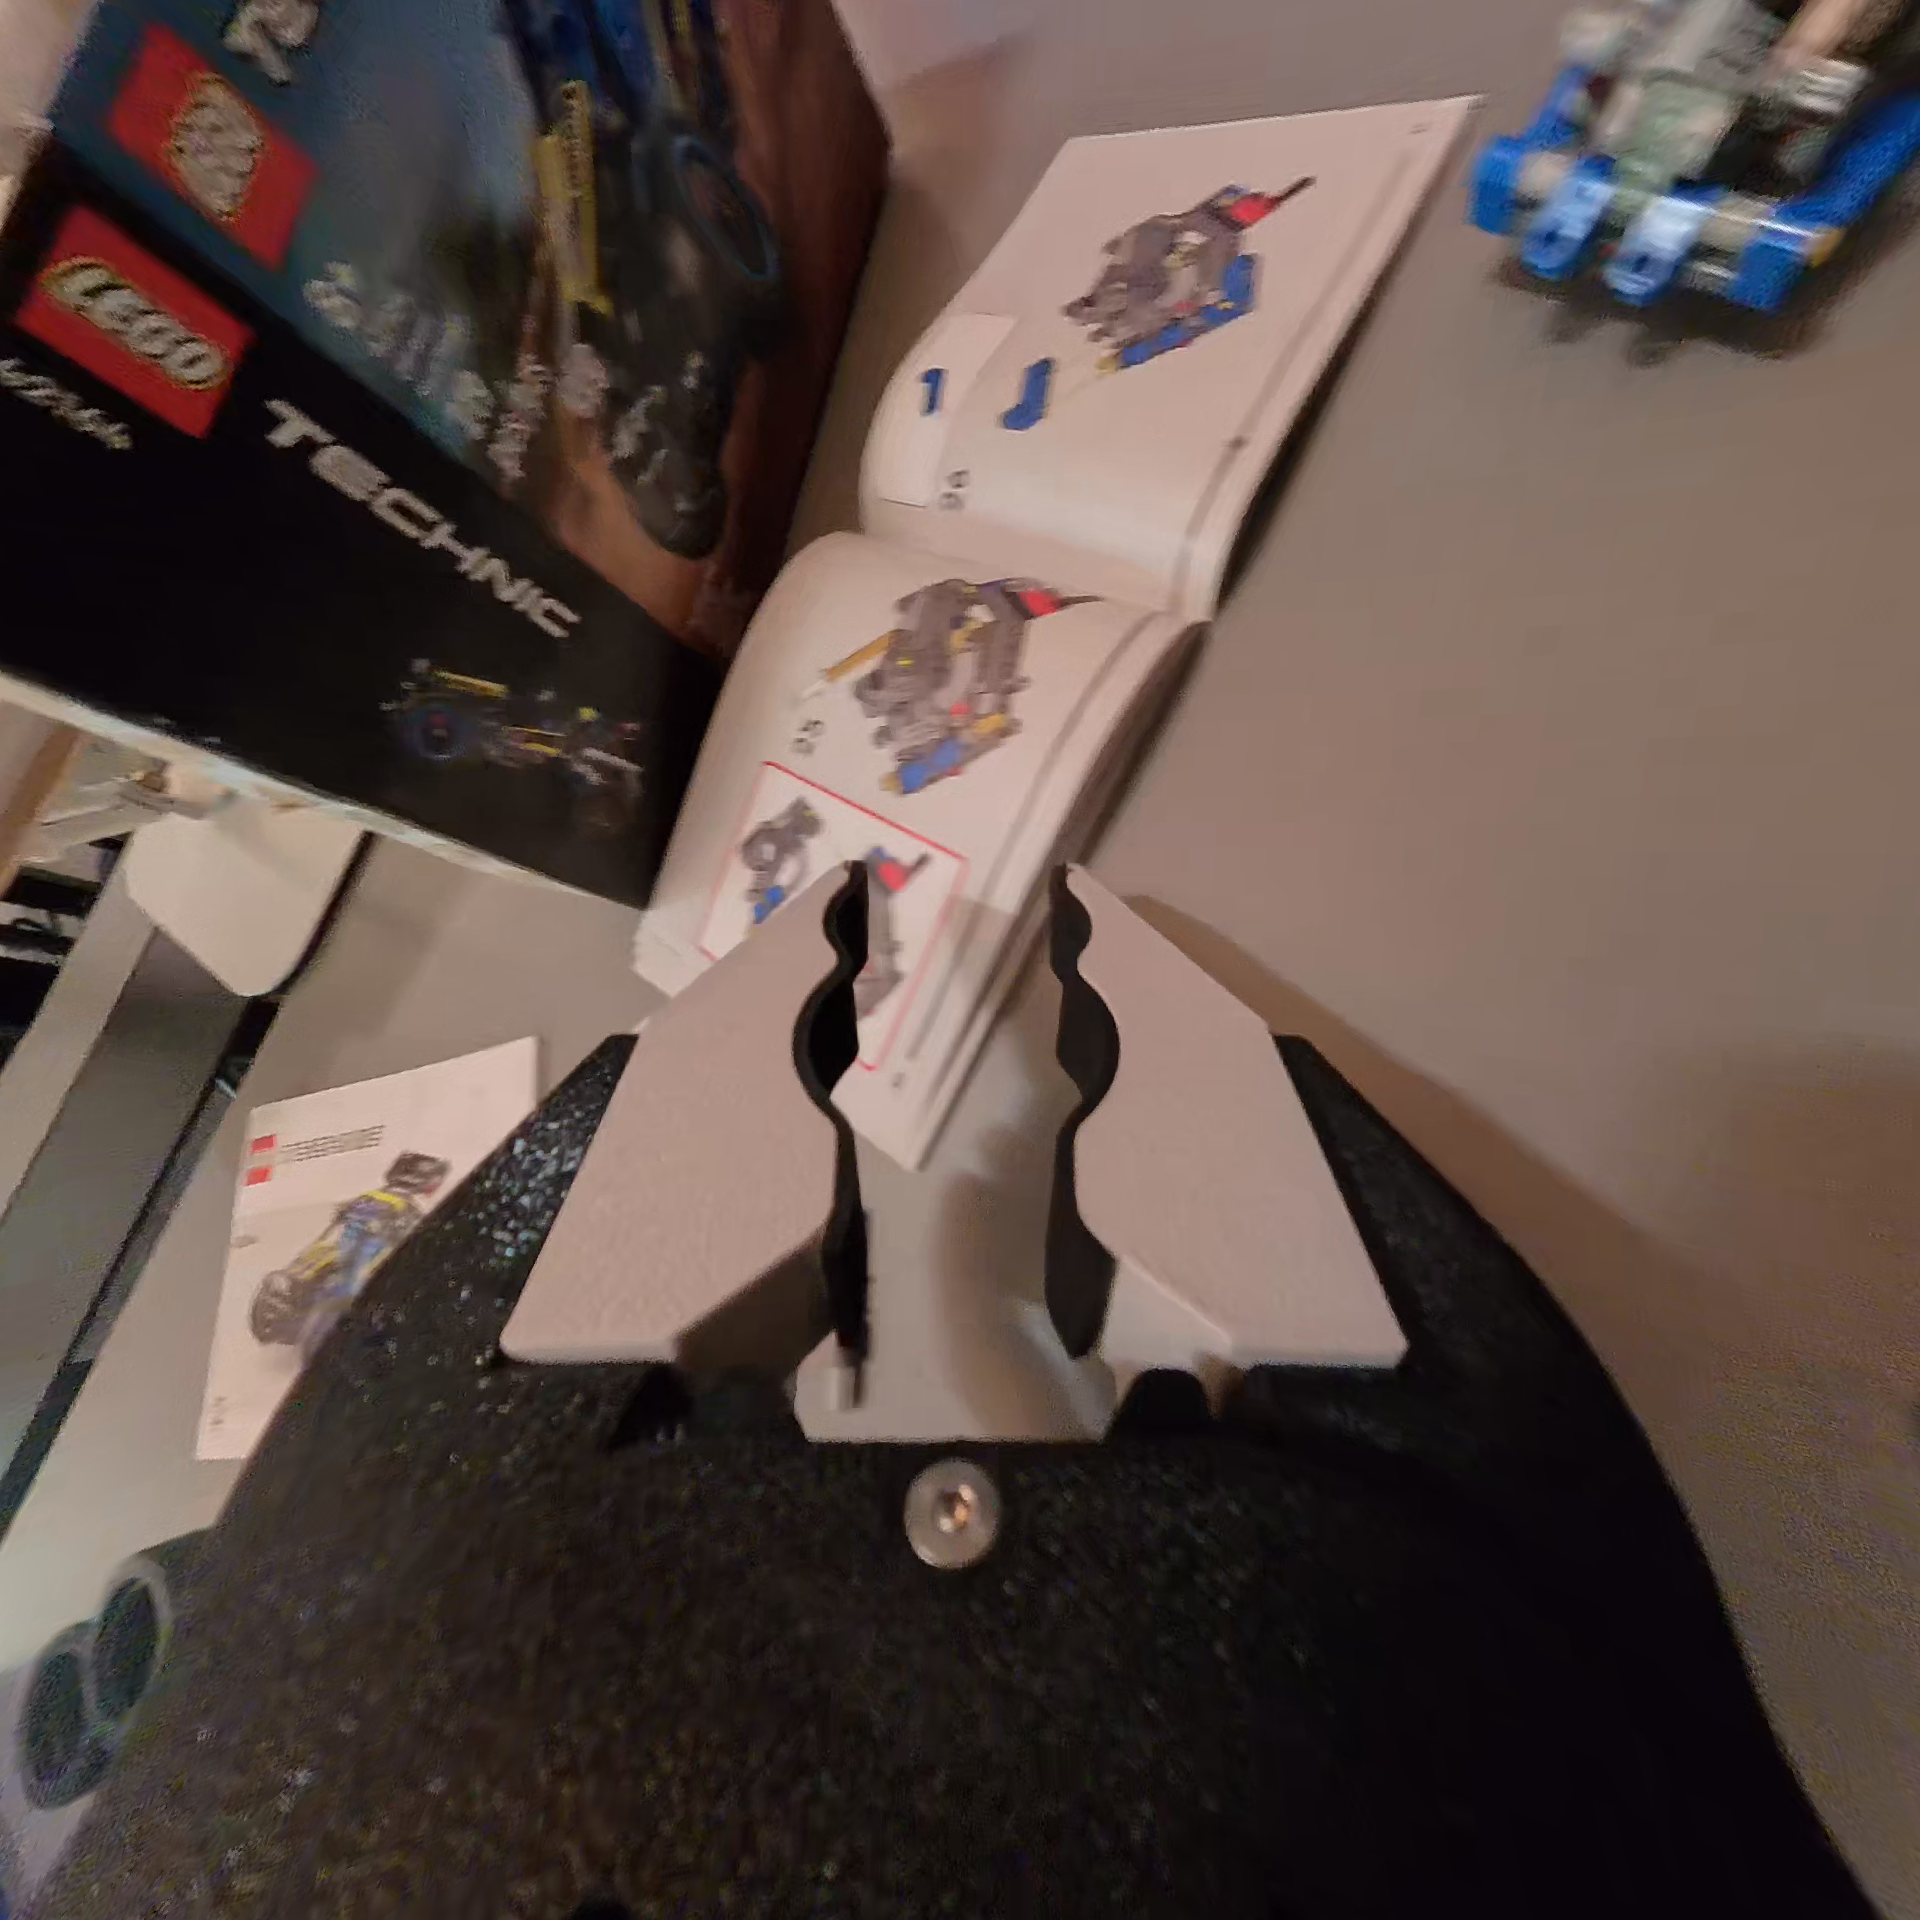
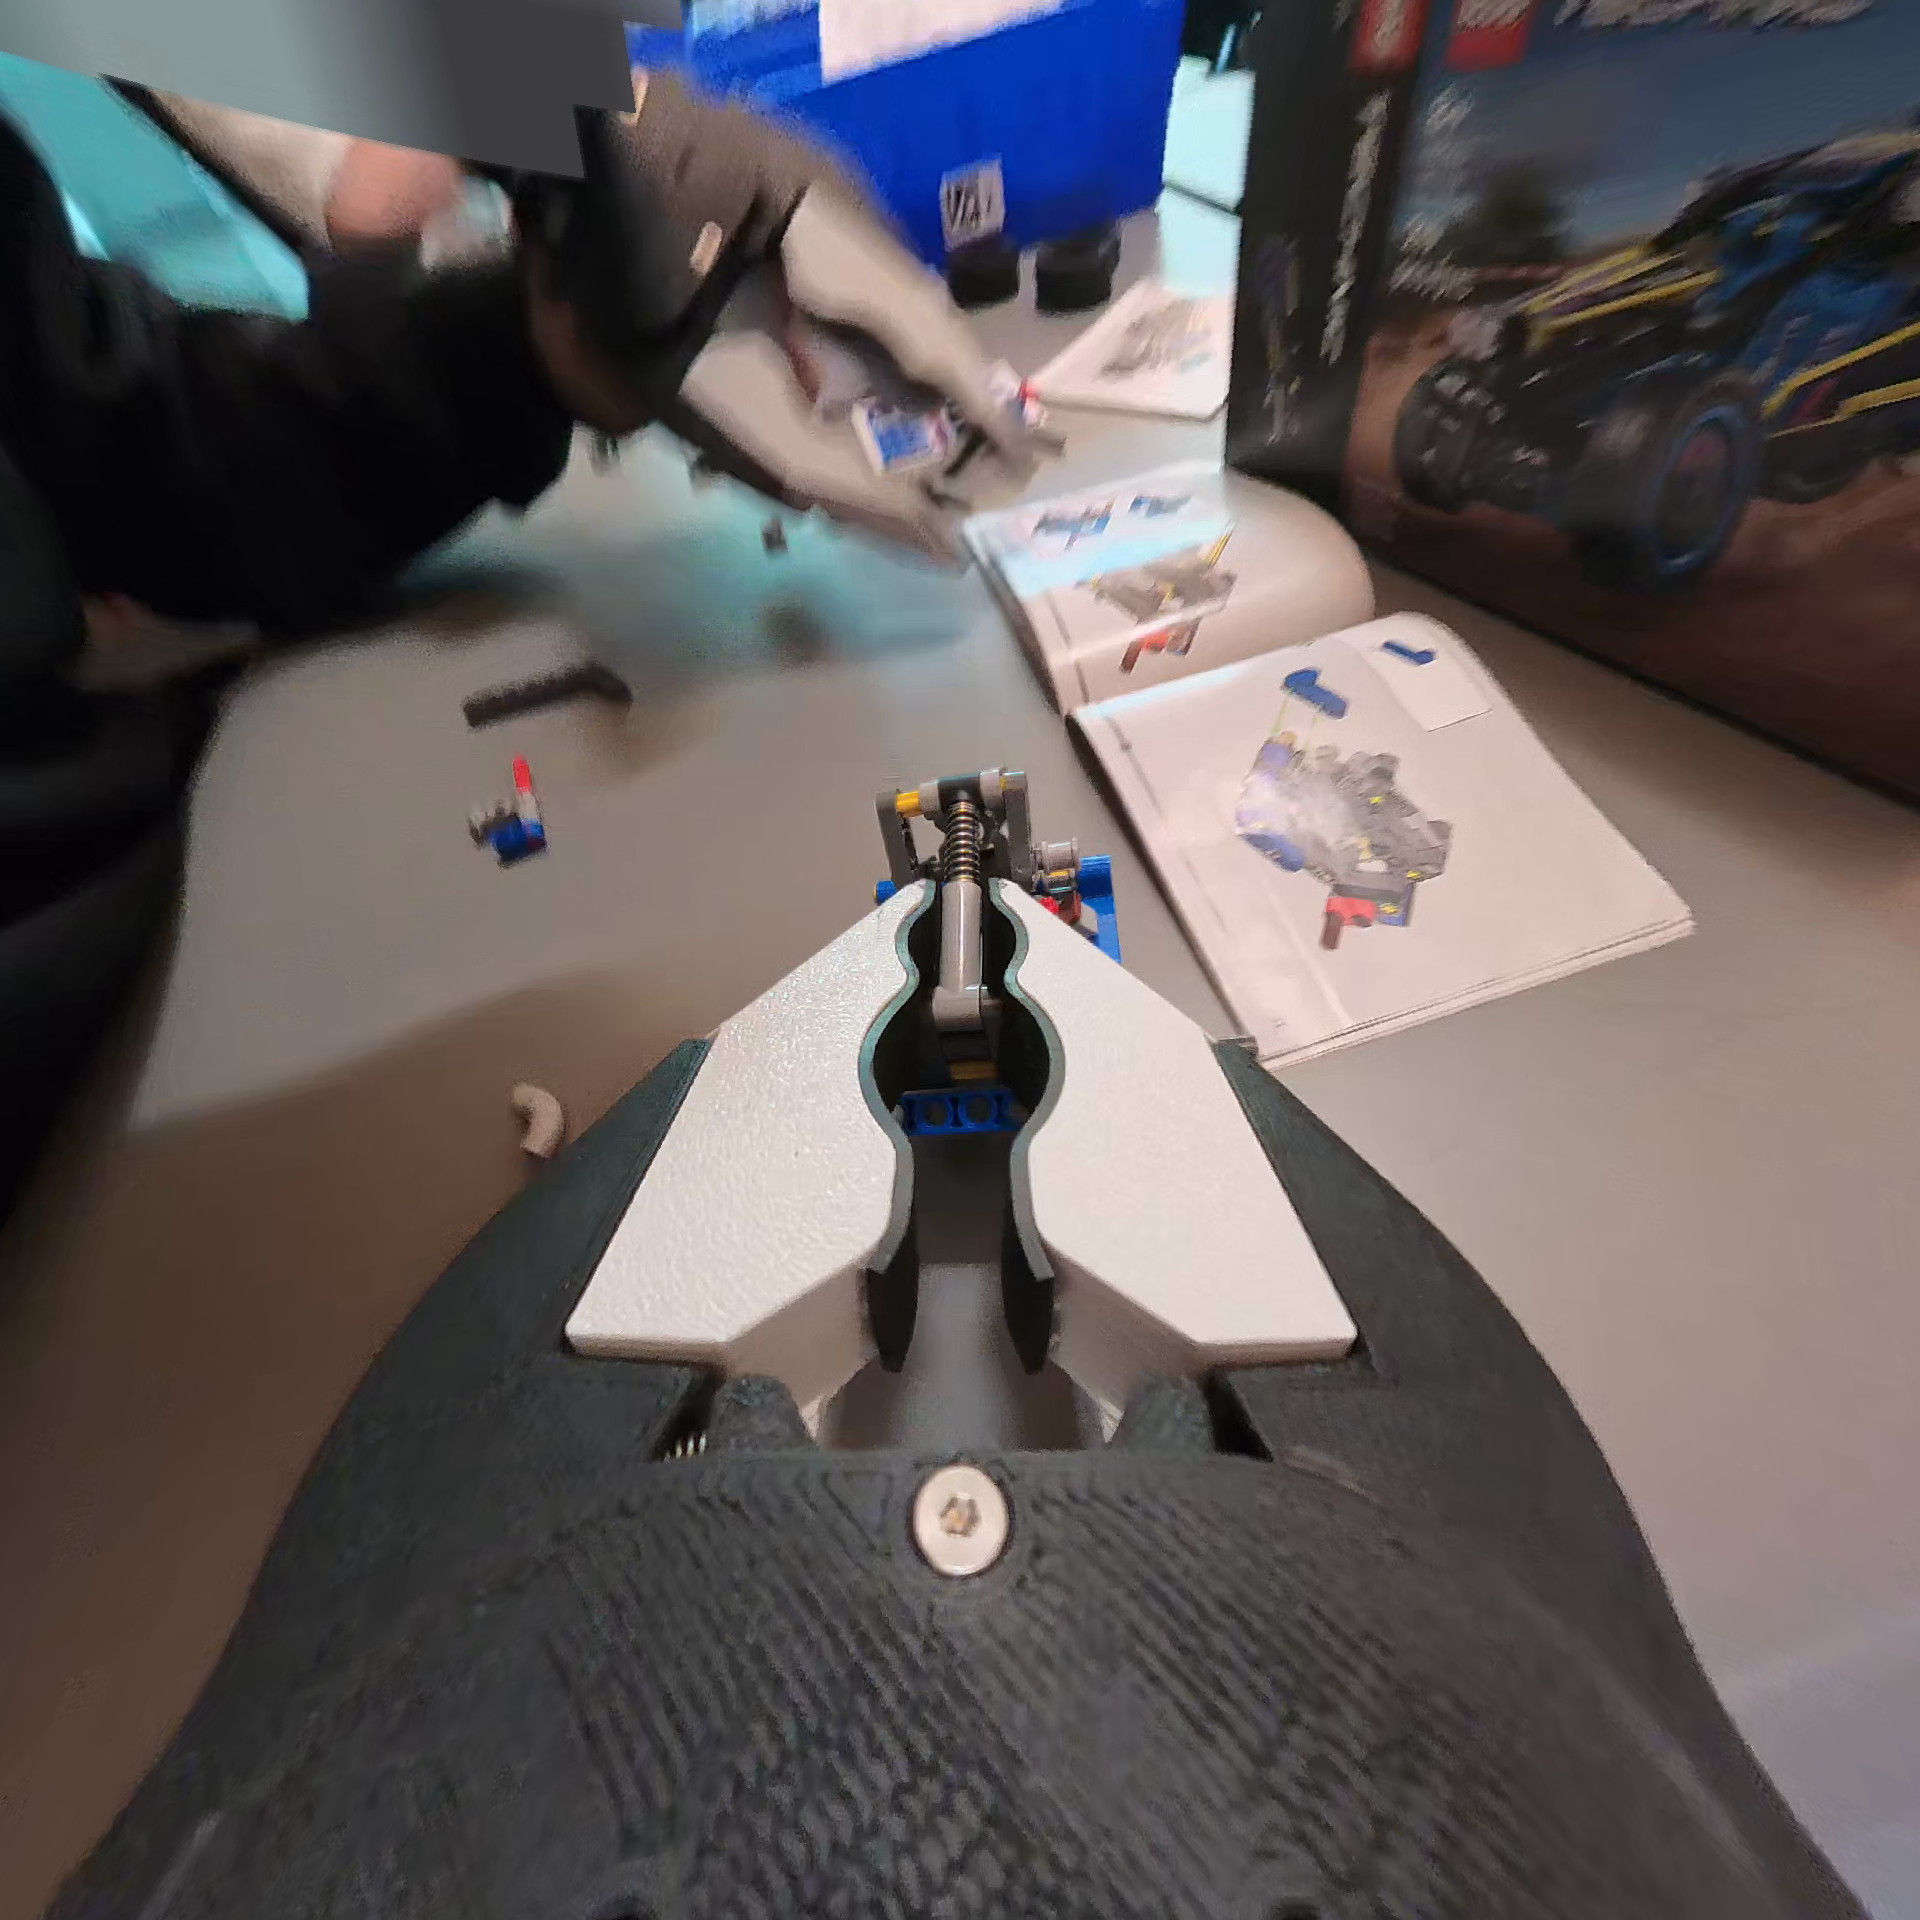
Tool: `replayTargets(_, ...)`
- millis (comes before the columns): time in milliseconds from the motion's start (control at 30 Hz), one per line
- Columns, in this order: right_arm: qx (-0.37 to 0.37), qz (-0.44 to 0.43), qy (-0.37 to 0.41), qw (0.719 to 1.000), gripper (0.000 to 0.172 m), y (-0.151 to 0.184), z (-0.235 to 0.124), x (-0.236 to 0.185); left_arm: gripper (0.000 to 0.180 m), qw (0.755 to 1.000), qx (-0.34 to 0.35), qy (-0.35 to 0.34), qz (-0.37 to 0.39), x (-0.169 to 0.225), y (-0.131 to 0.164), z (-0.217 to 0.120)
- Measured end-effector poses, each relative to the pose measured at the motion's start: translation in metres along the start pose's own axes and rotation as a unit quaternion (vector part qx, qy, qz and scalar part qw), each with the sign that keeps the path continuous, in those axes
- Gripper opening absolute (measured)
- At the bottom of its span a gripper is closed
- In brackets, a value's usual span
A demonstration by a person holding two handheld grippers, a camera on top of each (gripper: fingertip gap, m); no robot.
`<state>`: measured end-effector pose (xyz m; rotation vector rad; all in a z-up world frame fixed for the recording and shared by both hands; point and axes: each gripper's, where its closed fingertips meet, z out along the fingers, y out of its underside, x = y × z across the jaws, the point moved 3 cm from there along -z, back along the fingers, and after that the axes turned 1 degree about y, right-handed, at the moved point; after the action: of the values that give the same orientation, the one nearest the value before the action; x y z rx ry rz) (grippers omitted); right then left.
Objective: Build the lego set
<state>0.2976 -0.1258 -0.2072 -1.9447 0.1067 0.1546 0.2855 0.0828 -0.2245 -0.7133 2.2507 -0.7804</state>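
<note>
My left gripper [image 1: 961,883] is open with nothing between its fingers. It hovers over the near page of an open instruction booklet [image 1: 1091,436] lying on the grey table [image 1: 1558,831]. My right gripper [image 2: 958,888] is shut on the grey spring shock absorber [image 2: 961,935] of a blue and grey brick assembly [image 2: 1091,883], which stands on the table. That assembly also shows far off in the left wrist view [image 1: 1704,177]. The left gripper shows blurred in the right wrist view [image 2: 935,416], near the booklet's far page.
A large dark toy box [image 1: 364,468] stands beside the booklet. A smaller closed booklet [image 1: 343,1226] lies near my left gripper. Loose parts lie on the table: a blue and red piece [image 2: 509,821], a black beam [image 2: 545,691], a white curved piece [image 2: 537,1117]. A blue bin [image 2: 987,104] and black tyres [image 2: 1029,270] stand behind.
</note>
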Motion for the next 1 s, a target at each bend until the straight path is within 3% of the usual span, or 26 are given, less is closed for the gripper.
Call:
replayTargets(167,-0.014,-0.007,-0.023,1.000,0.004,-0.001,0.020,-0.015,0.035,0.997,-0.029,0.070,-0.031,-0.007,0.017,0.019)
replayTargets(300,-0.004,0.007,-0.057,0.998,0.004,-0.012,0.043,-0.036,0.001,0.993,-0.023,0.104,-0.042,0.001,0.020,0.017)
replayTargets(567,-0.046,-0.067,-0.113,0.990,0.004,-0.015,0.088,-0.082,0.000,0.994,-0.025,0.102,-0.041,0.010,0.026,-0.006)
replayTargets(733,-0.026,-0.113,-0.154,0.981,0.028,-0.030,0.087,-0.101,0.000,0.995,-0.008,0.091,-0.038,0.010,0.021,-0.030)
replayTargets(800,-0.017,-0.159,-0.104,0.982,0.031,-0.044,0.070,-0.086,0.000,0.998,0.004,0.066,-0.023,0.007,0.013,-0.036)
replayTargets(900,0.007,-0.161,0.044,0.986,0.030,-0.066,0.051,-0.040,0.000,0.999,0.034,0.025,0.034,0.007,-0.013,-0.039)
replayTargets(1000,-0.034,-0.126,0.062,0.989,0.038,-0.055,0.062,-0.018,0.000,0.992,0.063,-0.014,0.107,0.018,-0.045,-0.036)
